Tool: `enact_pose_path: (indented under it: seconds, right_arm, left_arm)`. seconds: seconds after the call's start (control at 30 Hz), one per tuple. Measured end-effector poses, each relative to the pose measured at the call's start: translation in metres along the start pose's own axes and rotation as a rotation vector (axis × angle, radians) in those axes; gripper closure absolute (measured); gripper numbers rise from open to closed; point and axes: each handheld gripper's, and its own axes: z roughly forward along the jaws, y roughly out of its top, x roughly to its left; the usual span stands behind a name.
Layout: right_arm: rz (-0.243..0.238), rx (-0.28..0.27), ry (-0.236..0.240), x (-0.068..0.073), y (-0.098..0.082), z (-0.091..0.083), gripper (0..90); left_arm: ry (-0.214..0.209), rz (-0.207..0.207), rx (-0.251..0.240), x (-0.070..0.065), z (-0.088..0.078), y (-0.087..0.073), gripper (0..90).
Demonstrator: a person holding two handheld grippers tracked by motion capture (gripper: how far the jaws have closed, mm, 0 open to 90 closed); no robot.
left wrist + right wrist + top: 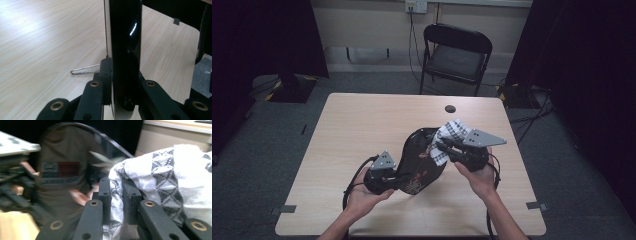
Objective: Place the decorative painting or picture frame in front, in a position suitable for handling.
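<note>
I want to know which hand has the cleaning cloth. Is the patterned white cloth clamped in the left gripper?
No. The cloth is pinched by the right gripper, while the left gripper clamps the black tray.

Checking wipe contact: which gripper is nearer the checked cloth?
Right. The right gripper is shut on the checked cloth against the black tray; the left gripper clamps the tray's opposite end.
</note>
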Motion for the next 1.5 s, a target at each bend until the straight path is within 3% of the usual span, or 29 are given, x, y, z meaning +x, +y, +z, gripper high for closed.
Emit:
enact_pose_path:
  seconds: [0.1, 0.2, 0.33, 0.5, 0.6, 0.87, 0.93, 1.03, 1.17, 1.37, 1.5]
  right_arm:
    - [0.048, 0.013, -0.039, -0.015, -0.009, -0.001, 79.4]
    - [0.061, 0.018, -0.044, -0.018, -0.012, -0.002, 79.3]
    - [0.031, 0.023, 0.007, -0.003, -0.007, 0.002, 79.3]
    - [-0.043, 0.03, 0.086, 0.022, -0.001, 0.009, 79.2]
    - [-0.055, 0.027, 0.1, 0.025, 0.0, 0.009, 79.3]
    - [0.026, 0.054, 0.02, -0.009, -0.02, 0.005, 79.3]
    - [0.062, 0.081, -0.022, -0.022, -0.031, 0.003, 79.4]
    - [0.075, 0.097, -0.035, -0.025, -0.036, 0.003, 79.4]
    - [0.06, 0.101, -0.038, -0.018, -0.035, 0.005, 79.3]
    - [0.0, 0.086, 0.05, 0.012, -0.023, 0.013, 79.4]
    - [-0.027, 0.08, 0.095, 0.025, -0.019, 0.016, 79.4]
  left_arm:
    - [0.003, -0.001, -0.004, -0.001, 0.0, 0.0, 78.9]
    - [0.003, -0.001, -0.003, -0.001, 0.001, 0.0, 78.9]
    - [0.0, -0.004, -0.005, -0.001, 0.0, 0.0, 78.8]
    - [0.022, 0.008, 0.005, -0.006, 0.0, 0.0, 78.4]
    - [0.027, 0.015, 0.005, -0.007, 0.0, 0.0, 78.2]
    - [0.013, 0.004, -0.004, -0.003, 0.0, 0.001, 78.2]
    - [0.01, 0.006, -0.003, -0.003, 0.0, 0.001, 78.2]
    - [0.007, 0.005, -0.004, -0.002, 0.0, 0.001, 78.1]
    - [0.002, 0.001, -0.004, -0.003, 0.001, 0.0, 77.6]
    - [0.008, -0.004, 0.0, -0.003, 0.001, 0.0, 77.3]
    - [0.007, -0.004, 0.001, -0.003, 0.0, 0.0, 77.4]
